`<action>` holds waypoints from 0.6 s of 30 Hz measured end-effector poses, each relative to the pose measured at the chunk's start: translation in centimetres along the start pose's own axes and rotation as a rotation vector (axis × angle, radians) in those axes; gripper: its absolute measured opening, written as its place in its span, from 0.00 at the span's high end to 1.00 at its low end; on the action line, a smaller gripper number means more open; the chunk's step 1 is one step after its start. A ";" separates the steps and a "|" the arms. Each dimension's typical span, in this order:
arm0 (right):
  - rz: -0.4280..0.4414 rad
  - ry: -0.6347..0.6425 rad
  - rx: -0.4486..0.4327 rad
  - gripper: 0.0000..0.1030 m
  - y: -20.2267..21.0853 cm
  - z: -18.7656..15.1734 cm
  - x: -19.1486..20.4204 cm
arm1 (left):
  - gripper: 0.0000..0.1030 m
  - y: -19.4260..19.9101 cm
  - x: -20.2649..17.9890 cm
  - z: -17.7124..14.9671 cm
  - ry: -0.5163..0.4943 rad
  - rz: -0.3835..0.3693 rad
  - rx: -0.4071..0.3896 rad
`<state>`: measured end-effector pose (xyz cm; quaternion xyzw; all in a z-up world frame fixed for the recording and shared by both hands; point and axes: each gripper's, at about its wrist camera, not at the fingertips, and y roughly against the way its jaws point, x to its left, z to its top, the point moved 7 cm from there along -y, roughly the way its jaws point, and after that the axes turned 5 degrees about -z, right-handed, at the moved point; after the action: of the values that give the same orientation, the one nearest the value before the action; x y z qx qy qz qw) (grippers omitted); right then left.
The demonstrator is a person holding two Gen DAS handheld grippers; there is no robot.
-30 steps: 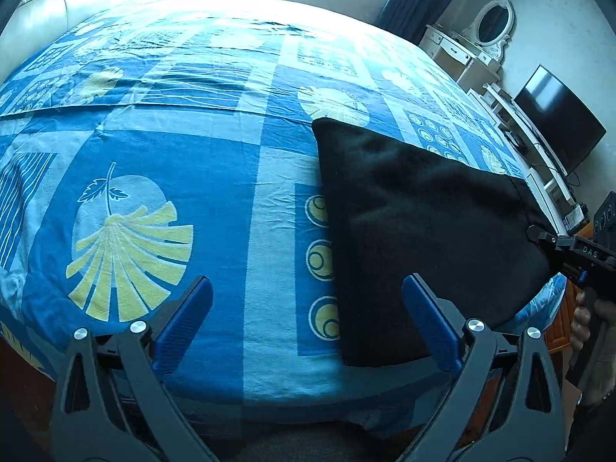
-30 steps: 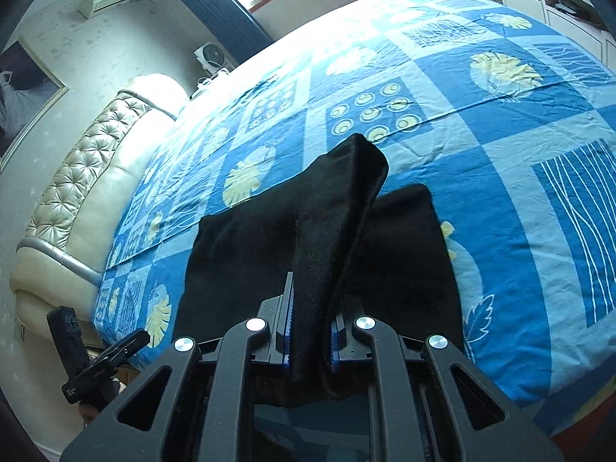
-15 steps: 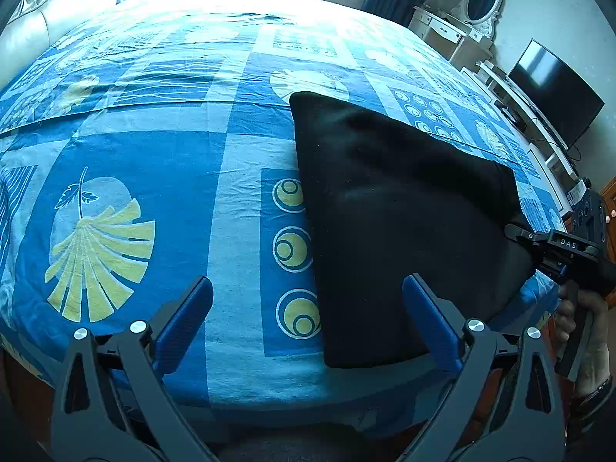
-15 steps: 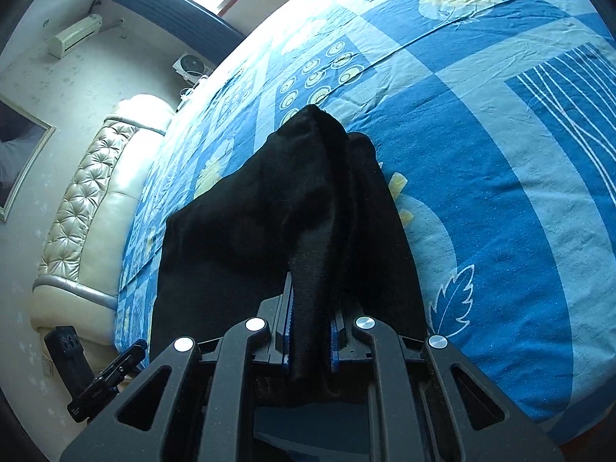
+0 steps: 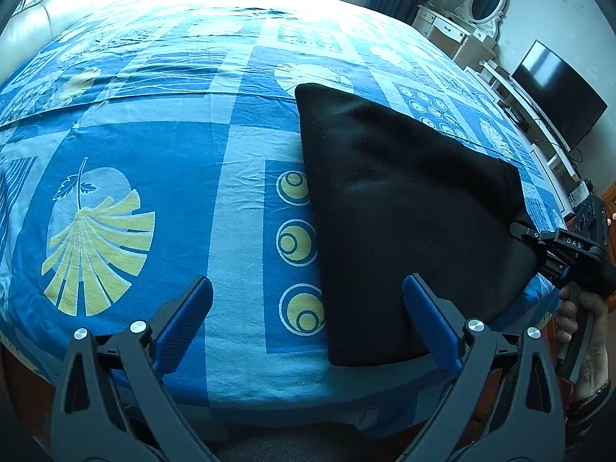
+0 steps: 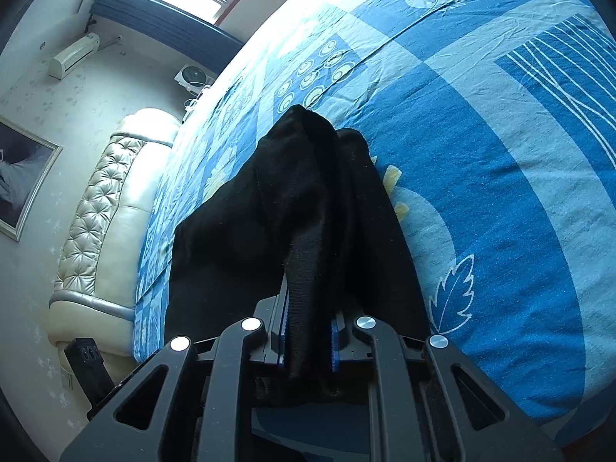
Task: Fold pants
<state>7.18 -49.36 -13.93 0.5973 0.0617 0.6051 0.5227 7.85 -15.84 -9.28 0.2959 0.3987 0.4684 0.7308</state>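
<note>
Black pants (image 5: pixel 404 208) lie folded on the bed's blue patterned sheet (image 5: pixel 173 192), near its front right edge. My left gripper (image 5: pixel 308 308) is open and empty, low at the bed's near edge, its right finger over the pants' near corner. My right gripper (image 5: pixel 539 242) shows at the far right, shut on the pants' right edge. In the right wrist view the right gripper (image 6: pixel 308 331) is shut on a lifted ridge of the black pants (image 6: pixel 300 200), which drapes away over the sheet (image 6: pixel 500 192).
A cream tufted headboard (image 6: pixel 100 208) stands at the bed's end. A dresser with an oval mirror (image 5: pixel 481 4) and a TV (image 5: pixel 558 88) on a low stand line the far right wall. An air conditioner (image 6: pixel 73 56) hangs on the wall.
My right gripper has pulled the pinched pants edge up and further over, so the raised fold stands taller and narrower. My left gripper has shifted a little closer and stays open.
</note>
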 end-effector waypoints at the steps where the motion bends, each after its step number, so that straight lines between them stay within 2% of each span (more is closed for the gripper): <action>1: 0.003 -0.005 -0.001 0.85 0.0 0.0 0.0 | 0.04 0.0 0.1 0.0 0.000 0.003 0.000; 5: 0.018 -0.030 -0.010 0.83 0.5 0.0 -0.4 | 0.04 0.2 0.2 -0.1 -0.012 0.019 -0.004; 9: 0.040 -0.091 -0.033 0.74 1.7 0.1 -1.8 | 0.04 0.3 0.4 -0.3 -0.015 0.012 0.005; 11: 0.057 -0.128 -0.049 0.65 3.0 0.3 -2.6 | 0.04 0.4 0.7 -0.4 -0.006 -0.003 0.016; 12: 0.070 -0.145 -0.065 0.57 3.7 0.4 -2.9 | 0.04 0.5 1.0 -0.5 0.006 -0.015 0.021; 13: 0.063 -0.163 -0.088 0.41 4.5 0.5 -3.4 | 0.04 0.5 1.3 -0.5 0.024 -0.030 0.024; 14: 0.035 -0.177 -0.119 0.32 5.3 0.7 -3.9 | 0.04 0.5 1.7 -0.5 0.049 -0.052 0.029; 15: 0.025 -0.186 -0.140 0.29 5.9 0.8 -4.3 | 0.04 0.4 1.9 -0.5 0.077 -0.082 0.038; 18: 0.062 -0.208 -0.120 0.29 5.9 0.5 -4.9 | 0.04 -0.3 2.2 -0.8 0.185 -0.209 0.085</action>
<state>2.94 -55.76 -12.89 0.6261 -0.0477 0.5583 0.5423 7.78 -13.89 -10.62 0.2390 0.5123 0.3978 0.7226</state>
